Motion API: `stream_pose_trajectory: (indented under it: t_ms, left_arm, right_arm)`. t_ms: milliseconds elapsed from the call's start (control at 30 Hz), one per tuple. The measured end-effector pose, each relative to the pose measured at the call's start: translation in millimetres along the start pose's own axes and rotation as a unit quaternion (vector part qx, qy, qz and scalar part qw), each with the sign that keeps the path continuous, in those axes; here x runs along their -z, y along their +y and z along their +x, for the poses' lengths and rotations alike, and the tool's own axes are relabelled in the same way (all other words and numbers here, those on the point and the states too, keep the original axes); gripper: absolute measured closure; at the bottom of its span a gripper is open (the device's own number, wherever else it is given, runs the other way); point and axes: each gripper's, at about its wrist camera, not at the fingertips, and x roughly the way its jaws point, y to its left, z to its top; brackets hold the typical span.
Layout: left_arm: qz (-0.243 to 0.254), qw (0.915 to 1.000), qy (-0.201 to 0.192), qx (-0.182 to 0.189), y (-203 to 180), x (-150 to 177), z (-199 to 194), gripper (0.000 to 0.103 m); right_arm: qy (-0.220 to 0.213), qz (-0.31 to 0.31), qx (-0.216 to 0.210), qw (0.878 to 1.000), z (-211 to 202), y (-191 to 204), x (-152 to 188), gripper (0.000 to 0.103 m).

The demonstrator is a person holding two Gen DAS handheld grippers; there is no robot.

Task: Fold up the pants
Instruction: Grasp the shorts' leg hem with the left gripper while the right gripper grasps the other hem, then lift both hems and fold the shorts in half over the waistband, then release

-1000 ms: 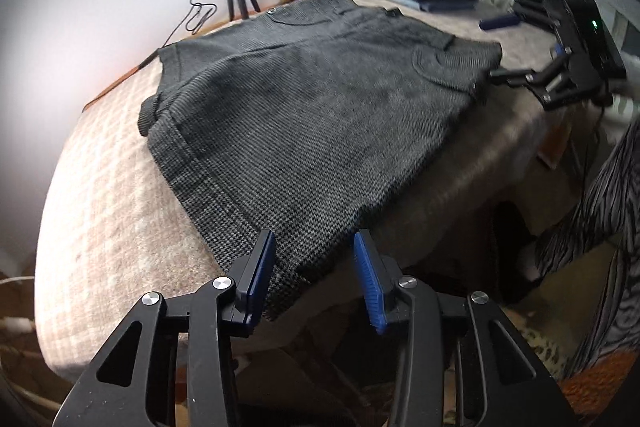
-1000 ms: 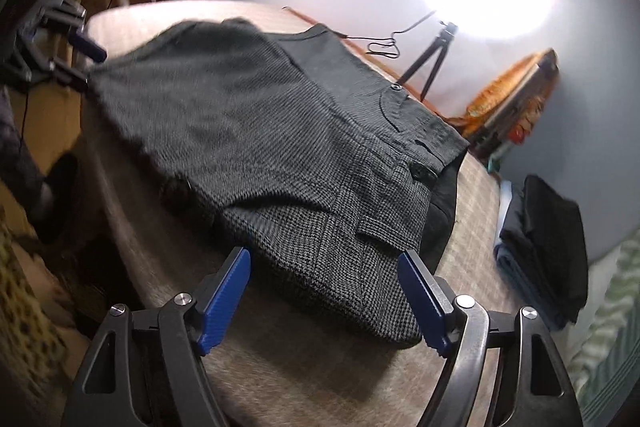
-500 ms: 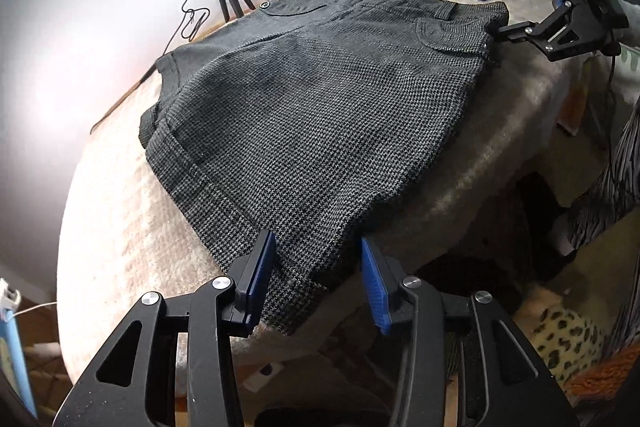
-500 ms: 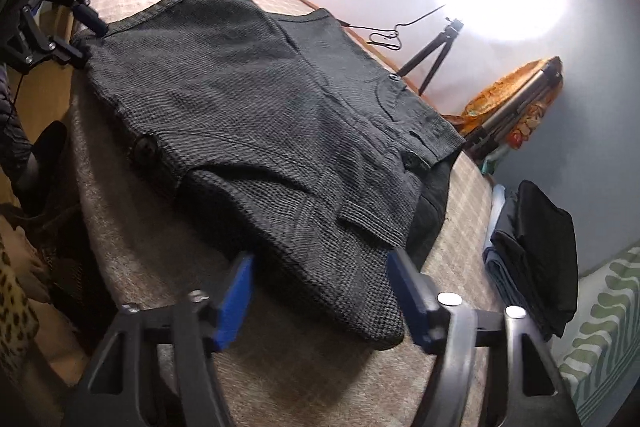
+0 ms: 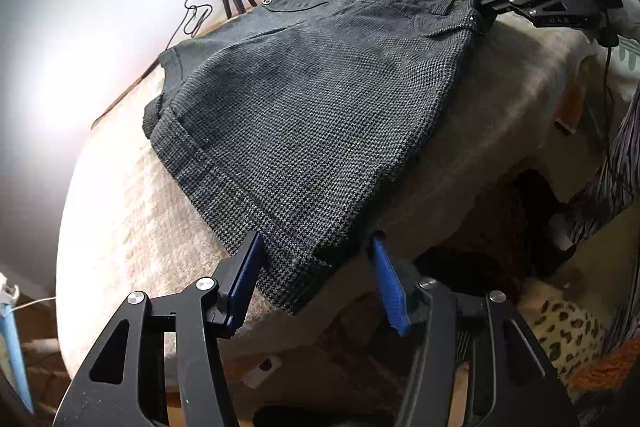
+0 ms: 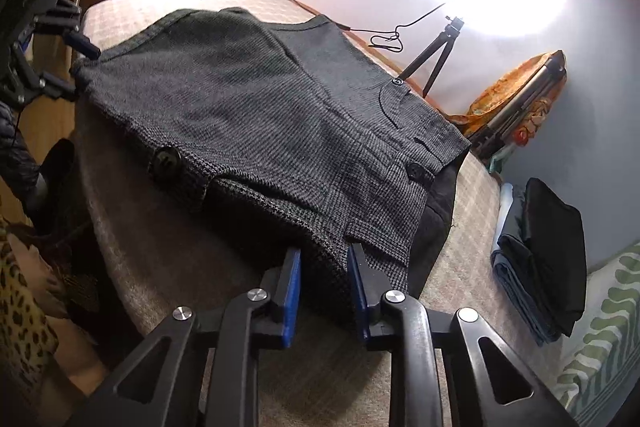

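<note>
Dark houndstooth pants (image 5: 312,99) lay flat on a cloth-covered table (image 5: 132,235), one near edge running along the table's front lip, as two hand-held grippers closed in from opposite ends of that edge. The garment's long axis ran from the hem corner at the left gripper (image 5: 316,279) to the waistband corner at the right gripper (image 6: 324,287), so each tool was the nearer one for its own end. The left gripper's blue fingers (image 5: 244,283) stood fairly wide, with the hem corner lying between them and hanging slightly past the table's lip; the left finger was touching or just beside the cloth, the right one apart from it, and no grip had been taken. The right gripper's fingers (image 6: 290,291) were drawn narrow about the waistband edge, with fabric between them; whether they were pinching it fully could not be told from either view. In the left wrist view the right gripper (image 5: 486,1) appeared at the far waistband corner, right against the cloth. The likely next move, a fold across the long axis or away from the front lip, appeared to hinge on both corners being held at once, and the left end seemed the one not yet secured. Folded clothes (image 6: 540,251) lay stacked well apart beyond the waistband, and a tripod (image 6: 436,55) stood behind the table under a bright lamp
</note>
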Motion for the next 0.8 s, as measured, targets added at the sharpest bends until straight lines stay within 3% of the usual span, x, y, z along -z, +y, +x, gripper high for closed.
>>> stream_pose_trajectory:
  t_ms: [33, 300, 800]
  left_arm:
    - [-0.002, 1.0, 0.0, 0.001, 1, -1, 0, 0.048]
    - [-0.015, 0.9997, -0.018, 0.011, 12, -11, -7, 0.085]
    - [-0.073, 0.9897, -0.122, -0.01, 78, -80, -45, 0.092]
  right_arm:
    - [-0.001, 0.0, 0.001, 1.0, -1, 0, -1, 0.083]
    - [-0.003, 0.0, 0.0, 1.0, -3, 1, -2, 0.085]
    - [-0.067, 0.054, 0.026, 0.996, -31, -32, -36, 0.09]
